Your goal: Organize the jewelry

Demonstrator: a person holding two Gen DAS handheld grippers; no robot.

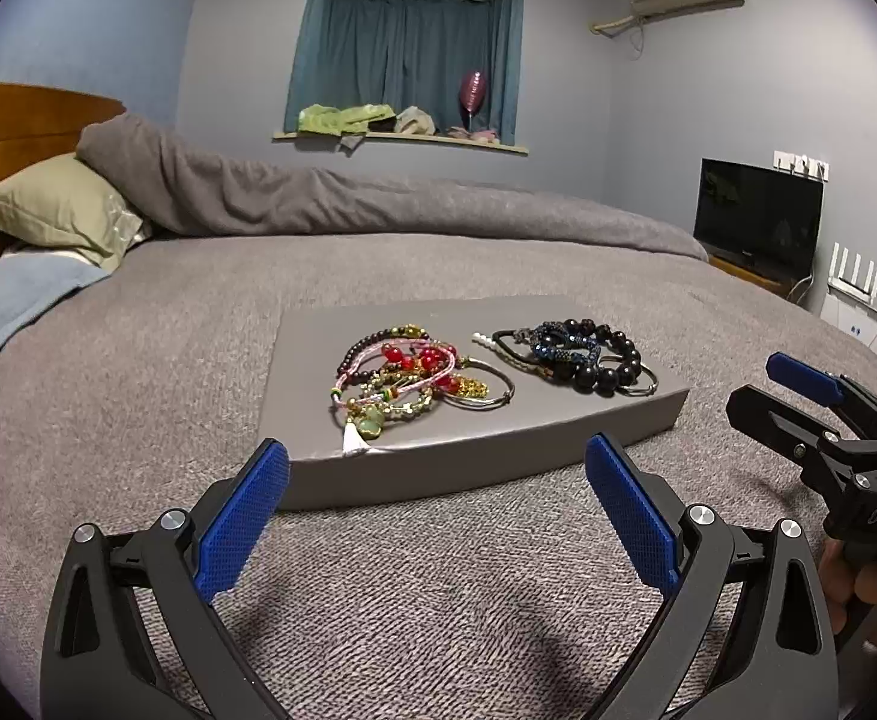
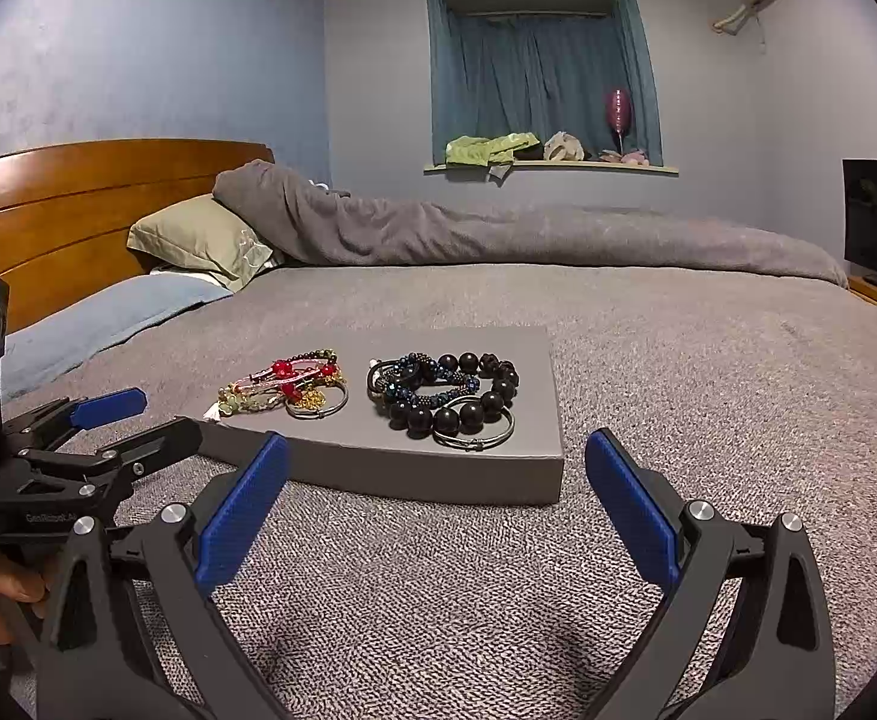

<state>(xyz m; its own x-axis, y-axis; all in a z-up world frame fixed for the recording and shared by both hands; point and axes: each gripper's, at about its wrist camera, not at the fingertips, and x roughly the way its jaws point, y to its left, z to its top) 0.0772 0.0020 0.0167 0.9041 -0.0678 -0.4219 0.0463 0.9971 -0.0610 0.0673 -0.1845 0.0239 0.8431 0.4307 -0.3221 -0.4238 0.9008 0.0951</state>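
A flat grey box [image 1: 498, 456] lies on the bed and bears two heaps of jewelry. The left heap [image 1: 414, 381] is colourful: red beads, pink cord, green pieces, a white tassel, a metal bangle. The right heap [image 1: 582, 354] is dark: large black beads, blue beaded bracelets, a metal bangle. The box [image 2: 534, 396] and both heaps, colourful [image 2: 288, 387] and dark [image 2: 450, 390], show in the right wrist view. My left gripper [image 1: 438, 480] is open and empty, just before the box's near edge. My right gripper [image 2: 438, 480] is open and empty, in front of the box's right part.
The grey bed cover [image 2: 708, 360] spreads all around the box. Pillows [image 1: 60, 216] and a rolled grey duvet [image 1: 378, 198] lie at the back, by a wooden headboard [image 2: 78, 204]. A TV [image 1: 756, 216] stands at the right.
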